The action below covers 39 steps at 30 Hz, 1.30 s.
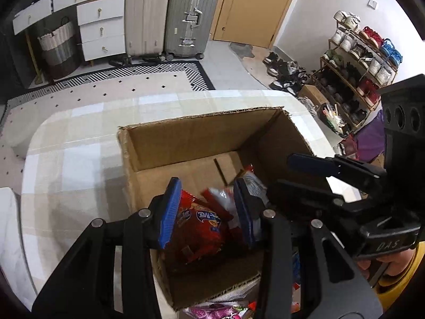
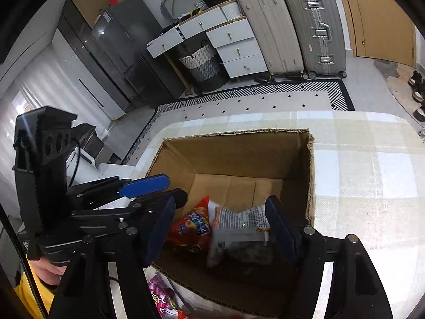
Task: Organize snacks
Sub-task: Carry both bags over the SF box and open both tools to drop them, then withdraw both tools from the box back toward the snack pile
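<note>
Reaching over the near wall of the open brown cardboard box (image 1: 186,143), the left gripper (image 1: 205,212) had its blue-padded fingers spread fairly wide, a crinkled red snack bag with blue lettering (image 1: 198,226) showing between them down on the box floor; whether the pads touched the bag could not be told. Beside it, the right gripper (image 2: 220,228) also hung over the box with its jaws wide apart, and a grey-and-white snack packet with printed text (image 2: 239,228) sat in the gap between them, its right edge close to the right finger (image 2: 281,228), though contact was unclear. That packet lay just beside the red bag, both low in the near part of the box. The box stood on a table covered with a pale checked cloth (image 2: 372,172). Outside its near wall, a pink snack wrapper (image 2: 159,295) lay on the cloth. Two upright hard-shell suitcases (image 2: 292,32) stood against the far wall.
</note>
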Motion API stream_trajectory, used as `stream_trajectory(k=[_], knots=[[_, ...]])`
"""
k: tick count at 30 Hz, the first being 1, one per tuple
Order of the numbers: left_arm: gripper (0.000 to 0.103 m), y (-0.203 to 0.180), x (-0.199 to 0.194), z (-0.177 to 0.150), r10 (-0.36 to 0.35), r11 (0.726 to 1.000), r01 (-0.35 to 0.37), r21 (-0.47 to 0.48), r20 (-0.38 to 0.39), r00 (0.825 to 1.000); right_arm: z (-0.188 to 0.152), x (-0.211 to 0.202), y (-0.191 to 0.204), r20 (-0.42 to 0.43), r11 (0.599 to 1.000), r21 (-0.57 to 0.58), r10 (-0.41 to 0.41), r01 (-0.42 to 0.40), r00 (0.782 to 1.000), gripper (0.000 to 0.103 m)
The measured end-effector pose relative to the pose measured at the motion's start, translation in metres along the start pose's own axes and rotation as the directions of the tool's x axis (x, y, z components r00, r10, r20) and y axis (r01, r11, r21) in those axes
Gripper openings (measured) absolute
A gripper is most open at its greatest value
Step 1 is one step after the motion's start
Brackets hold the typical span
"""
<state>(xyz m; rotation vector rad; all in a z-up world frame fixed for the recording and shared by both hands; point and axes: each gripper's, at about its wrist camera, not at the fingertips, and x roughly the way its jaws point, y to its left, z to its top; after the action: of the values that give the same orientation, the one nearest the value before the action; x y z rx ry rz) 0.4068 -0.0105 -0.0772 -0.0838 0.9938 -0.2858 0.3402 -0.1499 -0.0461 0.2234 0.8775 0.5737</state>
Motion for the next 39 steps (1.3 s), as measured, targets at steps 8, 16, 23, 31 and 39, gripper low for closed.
stream_trajectory(k=[8,16,23,31,39], knots=[[0.042,-0.011,-0.059,-0.026,0.068,0.997,-0.07,0.014,0.108,0.992,-0.009,-0.041,0.019,0.066,1.0,-0.014,0.007,-0.006,0.998,0.072],[0.051,-0.031,-0.135,-0.052,0.134,0.99,-0.142,0.024,0.202,0.97,-0.027,-0.101,0.054,0.144,0.999,-0.049,0.028,-0.021,0.989,0.072],[0.064,-0.049,-0.205,-0.078,0.178,0.981,-0.19,0.021,0.267,0.947,-0.049,-0.151,0.086,0.201,0.995,-0.095,0.043,-0.024,0.979,0.072],[0.079,-0.073,-0.292,-0.128,0.205,0.975,-0.221,0.003,0.356,0.912,-0.087,-0.21,0.134,0.286,0.983,-0.184,0.065,-0.011,0.956,0.082],[0.084,-0.099,-0.376,-0.193,0.205,0.975,-0.222,-0.014,0.444,0.872,-0.158,-0.273,0.185,0.431,0.952,-0.305,0.115,0.025,0.895,0.091]])
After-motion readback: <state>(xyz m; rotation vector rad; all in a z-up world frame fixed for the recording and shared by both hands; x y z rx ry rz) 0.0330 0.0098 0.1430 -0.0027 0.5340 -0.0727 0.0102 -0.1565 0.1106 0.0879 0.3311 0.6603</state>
